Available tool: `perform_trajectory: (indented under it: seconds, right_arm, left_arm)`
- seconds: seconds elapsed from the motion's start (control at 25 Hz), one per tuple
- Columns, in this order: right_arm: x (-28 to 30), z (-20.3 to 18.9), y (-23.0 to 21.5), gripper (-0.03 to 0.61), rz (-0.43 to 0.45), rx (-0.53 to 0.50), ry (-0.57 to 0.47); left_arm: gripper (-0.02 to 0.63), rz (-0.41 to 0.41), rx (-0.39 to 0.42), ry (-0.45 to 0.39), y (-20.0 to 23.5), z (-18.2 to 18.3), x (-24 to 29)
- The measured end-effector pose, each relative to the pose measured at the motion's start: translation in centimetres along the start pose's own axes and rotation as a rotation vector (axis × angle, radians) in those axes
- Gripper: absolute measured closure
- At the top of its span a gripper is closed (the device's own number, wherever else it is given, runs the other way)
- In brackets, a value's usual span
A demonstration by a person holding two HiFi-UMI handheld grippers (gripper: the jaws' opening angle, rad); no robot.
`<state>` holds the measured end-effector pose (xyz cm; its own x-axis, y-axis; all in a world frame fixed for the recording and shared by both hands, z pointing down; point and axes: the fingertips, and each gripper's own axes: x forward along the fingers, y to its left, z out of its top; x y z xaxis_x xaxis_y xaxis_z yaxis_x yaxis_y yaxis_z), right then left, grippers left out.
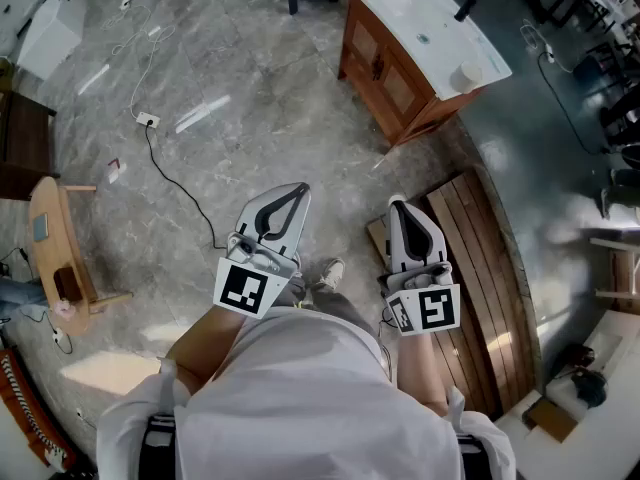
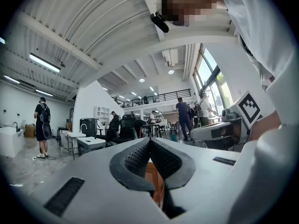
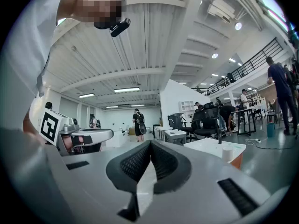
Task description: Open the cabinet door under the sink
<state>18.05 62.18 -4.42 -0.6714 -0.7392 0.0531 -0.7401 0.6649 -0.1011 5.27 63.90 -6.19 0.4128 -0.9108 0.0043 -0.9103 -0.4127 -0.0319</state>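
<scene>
Behind the left gripper's [image 2: 150, 141] closed fingers [image 2: 135, 160], the cabinet [image 2: 152, 176] is mostly hidden; right gripper's [image 3: 150, 143] closed too.

Pale grey, black ribbed pads, black-and-white square markers: left claw [image 1: 296, 190], right claw [image 1: 398, 204]. Ahead of right claw, cabinet [image 1: 385, 68]: reddish-brown wood, white top. Beneath both, floor [image 1: 250, 88]: grey, marbled. Right of right claw, slats [image 1: 480, 258]: dark brown.
</scene>
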Motion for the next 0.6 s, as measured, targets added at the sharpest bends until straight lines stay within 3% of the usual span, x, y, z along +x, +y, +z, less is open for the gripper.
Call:
perform_trajectory:
  seconds: [0.6]
  right_arm:
    - [2.6, 0.5, -0.4, 0.545, -0.016, 0.018, -0.015]
  left_arm:
    - [0.607, -0.004, -0.002, -0.005, 3.1, -0.1, 1.1]
